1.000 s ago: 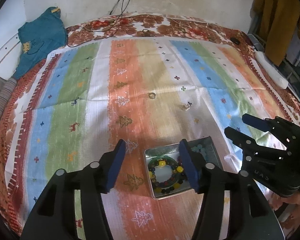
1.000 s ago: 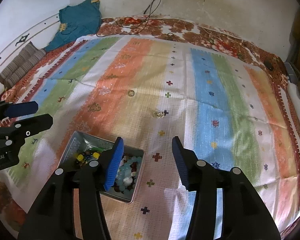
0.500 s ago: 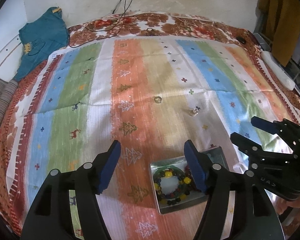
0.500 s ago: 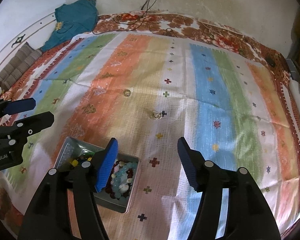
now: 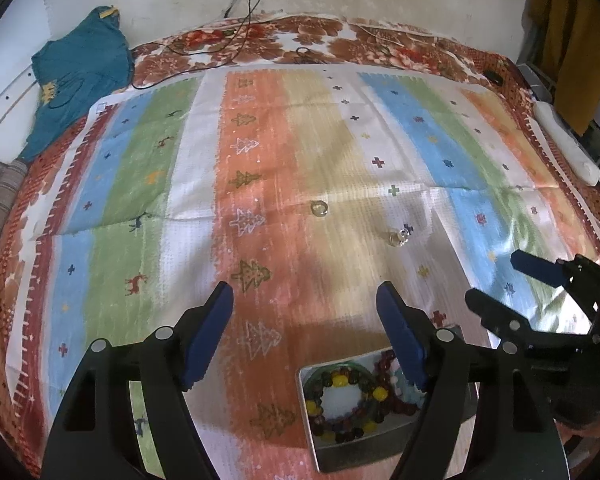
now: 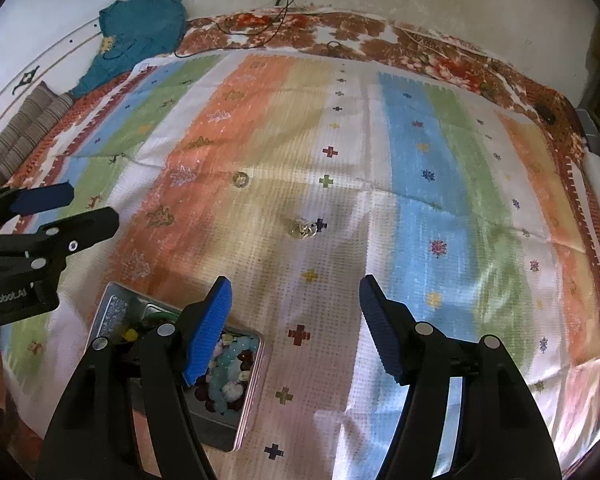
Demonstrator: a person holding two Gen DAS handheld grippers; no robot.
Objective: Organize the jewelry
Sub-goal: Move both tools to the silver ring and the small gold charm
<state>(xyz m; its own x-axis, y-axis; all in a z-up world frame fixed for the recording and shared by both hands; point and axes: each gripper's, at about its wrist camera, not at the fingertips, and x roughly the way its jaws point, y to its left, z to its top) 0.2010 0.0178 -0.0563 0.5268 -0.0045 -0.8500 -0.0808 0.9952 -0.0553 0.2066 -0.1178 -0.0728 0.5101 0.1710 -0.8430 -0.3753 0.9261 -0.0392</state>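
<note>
A silver tin [image 5: 354, 452] holds a dark-and-yellow bead bracelet [image 5: 346, 408] and other beads; in the right wrist view the tin [image 6: 112, 308] shows pale blue and dark red beads [image 6: 230, 372]. Two small rings lie on the striped cloth: one [image 5: 319, 209] [image 6: 240, 179] farther off, one [image 5: 398, 237] [image 6: 302, 229] nearer. My left gripper [image 5: 306, 326] is open and empty, above the cloth just beyond the tin. My right gripper [image 6: 294, 310] is open and empty, right of the tin; it also shows in the left wrist view [image 5: 496, 284].
The striped cloth [image 5: 260, 152] covers a floral bedspread [image 5: 300, 40]. A teal garment [image 5: 80, 76] lies at the far left corner by the wall. Cables [image 5: 244, 4] hang at the back. A white object [image 5: 566, 144] lies at the right edge.
Both grippers have pulled back and up from the tin, which now sits lower in both views. The rings have not moved. Both grippers stay open.
</note>
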